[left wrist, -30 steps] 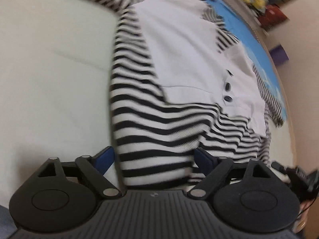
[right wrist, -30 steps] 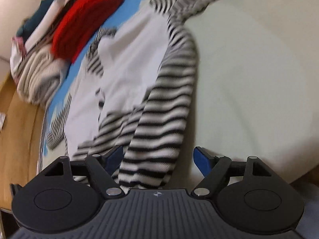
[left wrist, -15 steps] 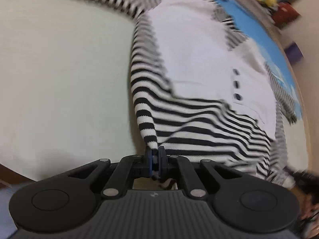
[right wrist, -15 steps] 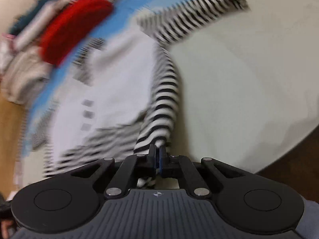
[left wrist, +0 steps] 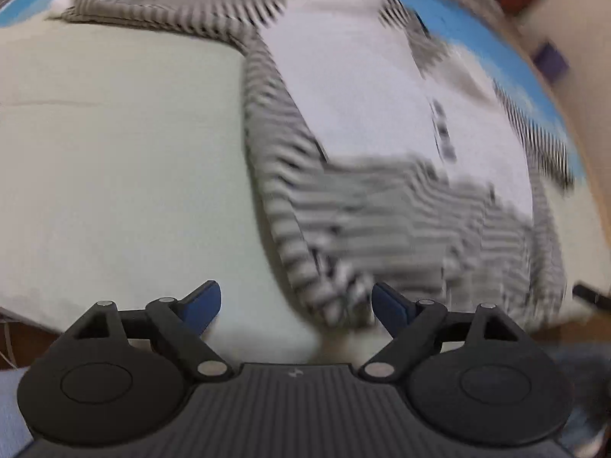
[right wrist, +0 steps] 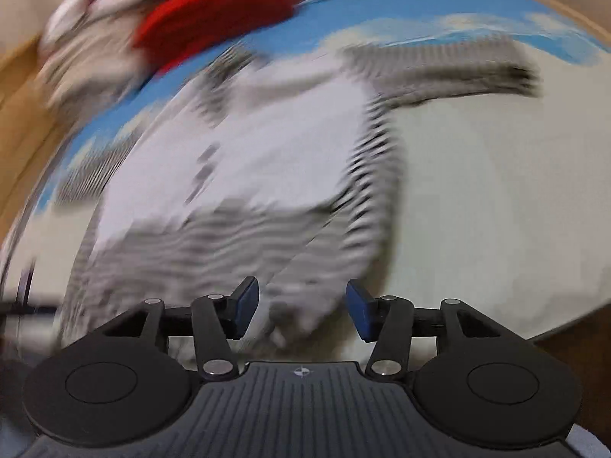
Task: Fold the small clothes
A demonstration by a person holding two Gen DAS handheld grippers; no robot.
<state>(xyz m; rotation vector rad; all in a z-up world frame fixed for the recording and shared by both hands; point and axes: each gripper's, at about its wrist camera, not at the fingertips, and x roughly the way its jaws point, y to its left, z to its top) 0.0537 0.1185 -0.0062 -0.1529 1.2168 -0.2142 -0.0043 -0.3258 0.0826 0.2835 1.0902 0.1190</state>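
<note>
A black-and-white striped top point(left wrist: 362, 114) with a white front panel and dark buttons lies spread on a pale cream surface point(left wrist: 114, 152). Both views are blurred by motion. My left gripper point(left wrist: 296, 301) hovers over the near hem with its jaws opening wide; the hem's corner lies below, closer to the right finger, and neither pad touches it. In the right wrist view the same top point(right wrist: 267, 145) fills the middle. My right gripper point(right wrist: 301, 301) is over the other hem corner, jaws opening, with striped cloth between the pads but not pressed.
A blue cloth with cloud print point(right wrist: 420, 4) runs along the far side of the surface. A red garment point(right wrist: 217, 15) and other piled clothes sit beyond it. A wooden edge point(right wrist: 19, 76) shows at left, and the surface's near edge point(left wrist: 38, 328) lies just under the left gripper.
Half a second ago both grippers were shut on the striped hem. Both have since opened, let the hem go and pulled up and back, so more of the top shows.
</note>
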